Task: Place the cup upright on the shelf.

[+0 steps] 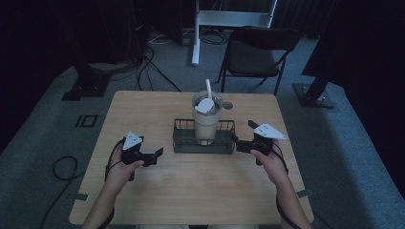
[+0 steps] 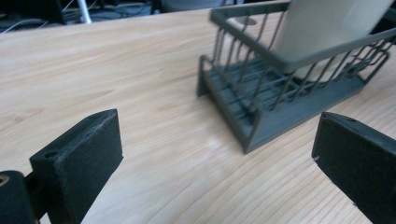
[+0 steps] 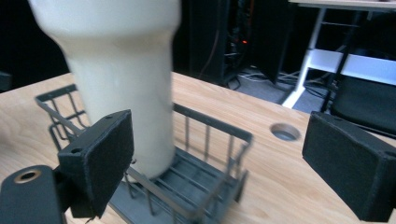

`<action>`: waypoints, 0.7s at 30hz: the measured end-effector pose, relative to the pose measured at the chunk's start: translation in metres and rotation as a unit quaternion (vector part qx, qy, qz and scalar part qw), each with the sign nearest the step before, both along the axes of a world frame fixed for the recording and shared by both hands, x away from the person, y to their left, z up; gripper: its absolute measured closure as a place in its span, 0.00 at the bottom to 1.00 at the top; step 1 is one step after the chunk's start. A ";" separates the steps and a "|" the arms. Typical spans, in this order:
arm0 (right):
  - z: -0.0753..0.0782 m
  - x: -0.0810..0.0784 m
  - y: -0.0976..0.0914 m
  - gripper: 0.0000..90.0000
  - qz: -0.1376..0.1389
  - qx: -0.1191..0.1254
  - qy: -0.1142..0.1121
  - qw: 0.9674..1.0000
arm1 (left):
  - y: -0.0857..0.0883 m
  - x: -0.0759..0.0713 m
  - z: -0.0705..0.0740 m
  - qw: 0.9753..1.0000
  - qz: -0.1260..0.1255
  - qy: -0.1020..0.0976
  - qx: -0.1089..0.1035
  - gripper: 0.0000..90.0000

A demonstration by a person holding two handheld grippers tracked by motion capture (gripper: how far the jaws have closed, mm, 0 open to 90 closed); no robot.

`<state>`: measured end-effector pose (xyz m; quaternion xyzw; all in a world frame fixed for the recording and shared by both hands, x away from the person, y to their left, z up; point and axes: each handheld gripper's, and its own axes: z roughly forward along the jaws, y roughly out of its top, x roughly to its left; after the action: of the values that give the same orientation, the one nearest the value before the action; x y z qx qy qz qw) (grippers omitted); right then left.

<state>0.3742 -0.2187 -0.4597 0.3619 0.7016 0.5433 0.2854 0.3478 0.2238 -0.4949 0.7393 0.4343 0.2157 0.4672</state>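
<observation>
Cream tumbler is standing upright inside the dark wire basket, around the middle of the wooden table. A white straw is sticking up out of its lid. Basket is sitting flat on the table, tumbler roughly centred in it, slightly toward the right half.

My right gripper is hovering just beside the basket's right end, jaws spread wide, gripping nothing. In the right gripper view the tumbler is showing behind my left-hand jaw and the basket's corner is lying between the jaws, not touched.

My left gripper is sitting near the basket's left end, low over the table, also spread wide and empty. In the left gripper view the basket is lying ahead between the jaws, apart from both pads.

Behind the tumbler a round hole is showing in the tabletop. A black folding chair is standing on the carpet beyond the table.
</observation>
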 end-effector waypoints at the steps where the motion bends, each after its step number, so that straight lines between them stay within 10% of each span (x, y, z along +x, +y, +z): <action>1: 0.000 0.000 0.000 0.10 0.000 0.000 0.000 1.000 | 0.000 0.000 0.000 1.000 0.000 0.000 0.000 0.02; 21: -0.041 -0.029 -0.055 0.10 -0.065 -0.001 0.045 0.997 | 0.050 -0.025 -0.032 0.997 0.050 0.059 0.012 0.02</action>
<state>0.3447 -0.2734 -0.5008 0.4308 0.6892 0.5063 0.2880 0.3223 0.2742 -0.5269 0.7340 0.4947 0.1998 0.4203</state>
